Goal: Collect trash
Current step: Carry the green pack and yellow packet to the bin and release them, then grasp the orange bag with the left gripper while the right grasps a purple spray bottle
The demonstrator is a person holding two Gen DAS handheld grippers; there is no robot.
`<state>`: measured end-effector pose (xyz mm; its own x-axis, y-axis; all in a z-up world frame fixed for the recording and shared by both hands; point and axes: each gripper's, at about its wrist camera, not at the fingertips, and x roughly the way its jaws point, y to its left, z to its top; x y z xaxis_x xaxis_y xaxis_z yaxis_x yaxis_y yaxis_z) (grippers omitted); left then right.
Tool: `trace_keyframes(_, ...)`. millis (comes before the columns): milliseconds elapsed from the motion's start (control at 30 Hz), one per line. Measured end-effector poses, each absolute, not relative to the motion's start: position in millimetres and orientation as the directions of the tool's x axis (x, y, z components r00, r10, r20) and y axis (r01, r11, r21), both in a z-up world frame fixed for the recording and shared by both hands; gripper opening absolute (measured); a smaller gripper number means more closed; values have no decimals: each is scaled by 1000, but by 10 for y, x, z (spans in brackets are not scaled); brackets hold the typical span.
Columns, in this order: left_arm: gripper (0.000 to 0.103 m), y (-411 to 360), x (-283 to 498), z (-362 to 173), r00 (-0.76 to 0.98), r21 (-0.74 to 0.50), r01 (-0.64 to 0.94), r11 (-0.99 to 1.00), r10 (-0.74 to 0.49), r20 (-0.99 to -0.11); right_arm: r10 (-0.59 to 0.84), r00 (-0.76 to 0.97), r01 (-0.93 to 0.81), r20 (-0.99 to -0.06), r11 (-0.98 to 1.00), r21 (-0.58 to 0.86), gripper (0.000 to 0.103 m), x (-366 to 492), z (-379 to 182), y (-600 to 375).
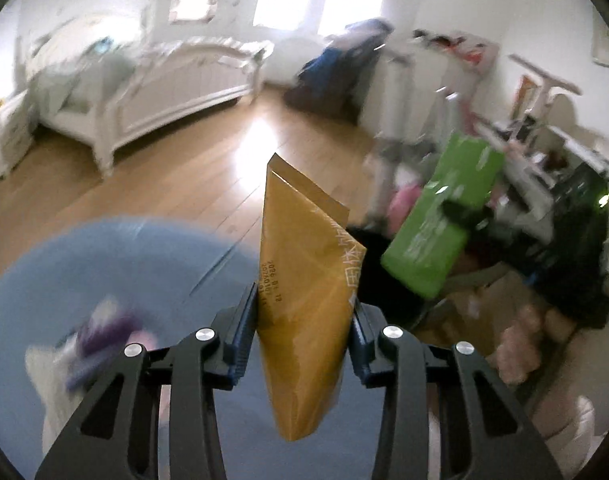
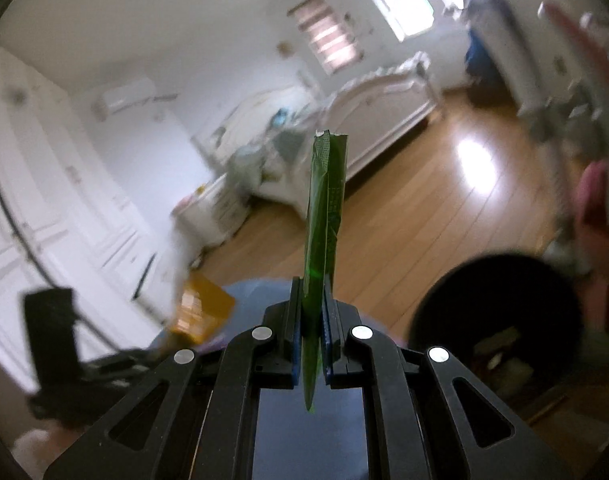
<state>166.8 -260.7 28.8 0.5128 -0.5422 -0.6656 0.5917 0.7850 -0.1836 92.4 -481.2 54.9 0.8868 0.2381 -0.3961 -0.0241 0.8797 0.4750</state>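
In a bedroom with a white bed (image 1: 152,84) on the far side, the left gripper (image 1: 304,332) is clamped on a yellow-brown wrapper (image 1: 304,280), its long axis running straight out along the fingers. The right gripper (image 2: 311,332) pinches a green wrapper (image 2: 324,208) edge-on, likewise pointing away. A blue bin (image 1: 104,264) sits near and below-left of the left gripper, holding blurred purple and white scraps; a black bin (image 2: 496,312) lies low to the right of the right gripper, contents unclear. The left load appears closer to the blue bin.
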Motion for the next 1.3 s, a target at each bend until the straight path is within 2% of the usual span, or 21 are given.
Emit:
trace_keyframes(100, 40, -3038, 1854, 406, 433, -266, 657, 706, -641, -633, 151, 901, 44, -408, 901, 431, 9, 984, 535, -5113)
trace_keyframes(233, 40, -3581, 2152, 143, 358, -313, 663, 680, -655, -665, 74, 871, 148, -486, 903, 404, 9, 1143, 250, -5523)
trace_keyframes(367, 40, -3930, 2334, -214, 278, -378, 632, 676, -654, -704, 69, 834, 196, -547, 891, 410, 9, 1271, -63, -5740)
trace_keyframes(700, 43, -4239, 2587, -515, 209, -409, 628, 662, -650, -731, 65, 791, 248, -608, 875, 417, 9, 1487, -482, -5946)
trace_keyframes(733, 55, -4264, 2603, -523, 204, -411, 633, 656, -653, -729, 56, 786, 258, -615, 875, 410, 14, 1511, -499, -5972)
trace_keyframes(767, 73, -4284, 2625, -524, 211, -402, 637, 658, -650, -730, 47, 784, 268, -619, 874, 406, 27, 1520, -510, -5992)
trace_keyframes(800, 80, -4298, 2638, -517, 233, -386, 636, 668, -643, -730, 36, 784, 279, -620, 872, 403, 35, 1539, -527, -6032)
trace_keyframes(833, 88, -4292, 2643, -491, 254, -373, 632, 679, -637, -728, 33, 783, 282, -621, 871, 402, 52, 1547, -520, -6046)
trace_keyframes(867, 88, -4323, 2654, -463, 258, -375, 630, 679, -639, -724, 34, 785, 282, -618, 869, 406, 68, 1552, -527, -6072)
trace_keyframes(900, 88, -4311, 2657, -445, 247, -387, 631, 673, -646, -722, 28, 790, 285, -612, 867, 408, 72, 1539, -523, -6088)
trace_keyframes(1100, 88, -3959, 2505, -204, 255, -415, 616, 670, -667, -700, 61, 811, 261, -582, 852, 453, 73, 1368, -441, -5985)
trace_keyframes(1300, 88, -3130, 2244, 66, 322, -411, 575, 708, -657, -681, 180, 800, 138, -572, 873, 467, 74, 1302, -261, -5359)
